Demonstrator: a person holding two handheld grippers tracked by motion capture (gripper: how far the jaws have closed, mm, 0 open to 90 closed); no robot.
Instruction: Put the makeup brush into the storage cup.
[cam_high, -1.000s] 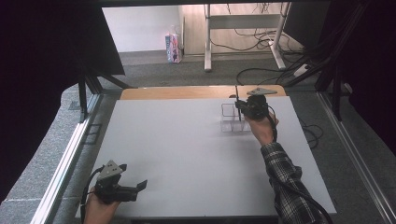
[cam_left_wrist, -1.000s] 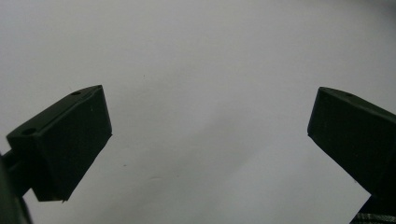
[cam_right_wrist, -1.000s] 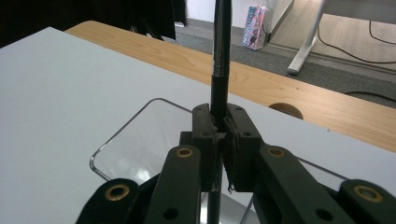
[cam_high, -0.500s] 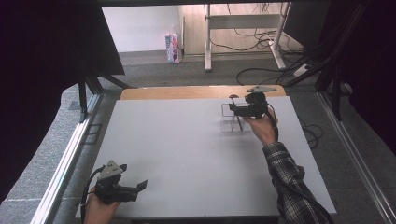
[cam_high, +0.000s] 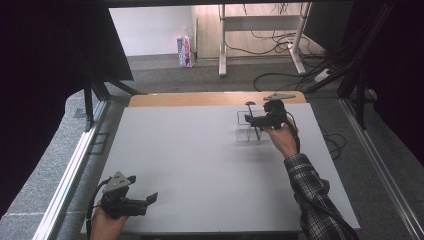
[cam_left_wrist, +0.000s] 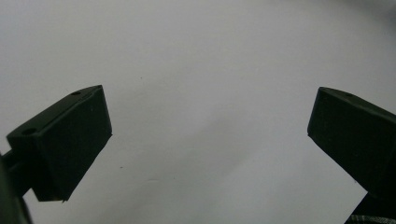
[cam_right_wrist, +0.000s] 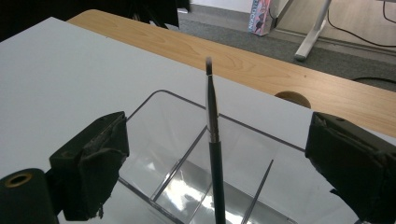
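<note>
A clear acrylic organizer (cam_high: 244, 134) (cam_right_wrist: 154, 140) with dividers sits on the white table (cam_high: 200, 165) at the far right. A thin dark brush (cam_high: 255, 128) (cam_right_wrist: 212, 112) stands upright in it, tip up. My right gripper (cam_high: 250, 120) (cam_right_wrist: 215, 140) hovers at the organizer, and its jaws have just been opening. They stand wide on either side of the brush without touching it. At the near left corner my left gripper (cam_high: 142, 189) (cam_left_wrist: 210, 135) is open over bare table with nothing between its fingers.
A wooden strip (cam_high: 200, 99) runs along the table's far edge, with a round hole (cam_right_wrist: 292, 98) in it behind the organizer. Metal rails (cam_high: 70, 170) flank the table. Desk legs, cables and a small carton (cam_high: 185, 51) stand on the floor beyond.
The right gripper's jaws have spread apart and let go of the brush, which now stands free in the organizer. Neither hand has shifted.
</note>
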